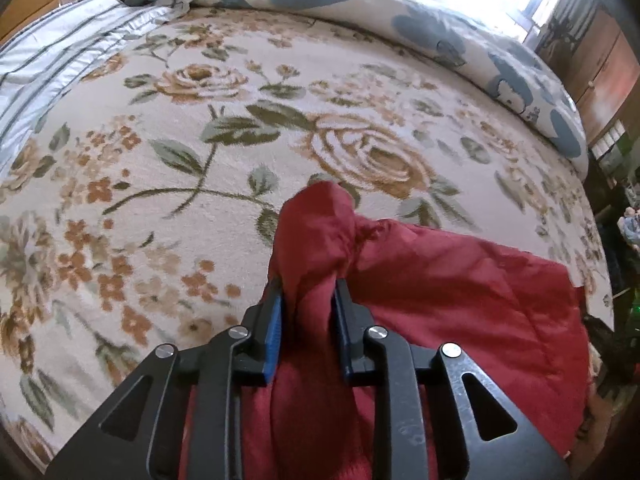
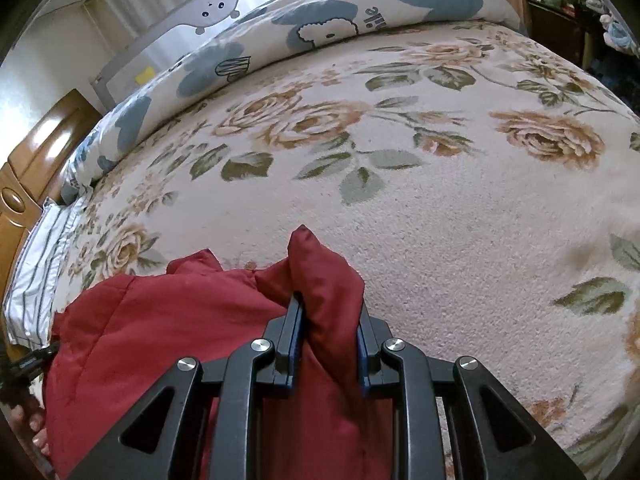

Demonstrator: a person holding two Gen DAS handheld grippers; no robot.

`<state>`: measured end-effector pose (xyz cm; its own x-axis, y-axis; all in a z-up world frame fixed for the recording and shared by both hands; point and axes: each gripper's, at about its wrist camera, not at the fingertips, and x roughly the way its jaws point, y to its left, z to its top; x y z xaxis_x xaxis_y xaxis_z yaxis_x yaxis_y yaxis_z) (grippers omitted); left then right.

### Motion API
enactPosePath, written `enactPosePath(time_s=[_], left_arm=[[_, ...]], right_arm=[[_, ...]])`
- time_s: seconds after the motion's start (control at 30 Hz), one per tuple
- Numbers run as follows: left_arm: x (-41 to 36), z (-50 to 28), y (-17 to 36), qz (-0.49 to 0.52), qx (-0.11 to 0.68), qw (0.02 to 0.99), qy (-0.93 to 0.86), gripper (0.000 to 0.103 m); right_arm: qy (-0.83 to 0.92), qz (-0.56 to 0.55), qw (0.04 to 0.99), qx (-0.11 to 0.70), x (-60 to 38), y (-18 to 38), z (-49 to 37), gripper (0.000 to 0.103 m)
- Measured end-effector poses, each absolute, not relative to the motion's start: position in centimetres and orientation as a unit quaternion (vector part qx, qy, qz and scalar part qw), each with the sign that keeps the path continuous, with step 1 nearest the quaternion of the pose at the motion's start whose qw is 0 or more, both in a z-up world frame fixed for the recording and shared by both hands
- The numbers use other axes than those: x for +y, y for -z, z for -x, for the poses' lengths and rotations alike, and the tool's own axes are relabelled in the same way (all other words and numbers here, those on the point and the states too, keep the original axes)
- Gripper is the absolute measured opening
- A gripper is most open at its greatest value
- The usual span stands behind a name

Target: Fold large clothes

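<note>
**Red garment gripped at two points; folding barely begun**

Red padded fabric fills the foreground of both wrist views. The left gripper (image 1: 308, 300) is pinching a bunched edge of the red garment (image 1: 460, 288), its blue pads (image 1: 275, 328) pressed into the cloth. The right gripper (image 2: 329, 320) likewise clamps a raised fold of the same garment (image 2: 160, 320). The garment's body sags between the two grips at the near edge of the floral blanket (image 2: 460, 208). No finished crease or stacked layer is visible. By my judgement, spreading and all folds remain. Beyond lies open blanket, then a blue-patterned quilt (image 1: 440, 36) along the far side.
</note>
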<state>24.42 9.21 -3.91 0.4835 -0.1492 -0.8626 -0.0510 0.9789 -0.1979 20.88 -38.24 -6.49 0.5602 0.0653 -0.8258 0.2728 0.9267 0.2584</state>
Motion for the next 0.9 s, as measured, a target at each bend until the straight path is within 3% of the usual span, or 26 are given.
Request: enactPosePath(time_s=[0.27,0.47,0.73,0.9], left_arm=[[4.6,-17.7,-1.2,0.068,0.474,0.867,0.135,0.02],[-0.2,-14.3,0.1,0.012,0.498,0.846,0.189,0.023],[0.1,-15.2,3.8,0.022,0.515,0.841,0.166,0.023],[0.0,-15.0,4.2,0.024,0.512,0.844,0.16,0.023]], right_arm=[[0.066,-0.179,0.862,0.469,-38.2,6.7,-21.1,0.022],[0.066,-0.183,0.862,0.468,-38.5,6.5,-21.1,0.024],[0.057,-0.191,0.887,0.416,-38.4,1.0,-16.9,0.046],[-0.025,-0.149,0.899,0.411,-33.1,-2.1,-12.3,0.062]])
